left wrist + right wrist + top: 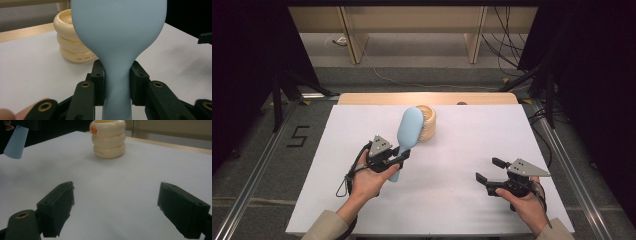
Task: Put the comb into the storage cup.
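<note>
My left gripper [401, 156] clamps the brush [408, 134] handle near the cup [428, 121] at the table [452, 200] far edge; right gripper [490, 170] gapes, empty.

The table [362, 210] has a wooden top, and a white sheet [452, 200] covers nearly all of it; only a strip of bare wood shows along the far edge. One thing stands directly on the sheet: a cream holder [430, 123] shaped like three stacked rings, near the far edge and about midway between the left and right sides. It sits upright, open at the top, with small lettering on its lowest ring [85, 58] and an orange spot near its rim [93, 129]. It throws a soft shadow on the sheet beside it.
</note>
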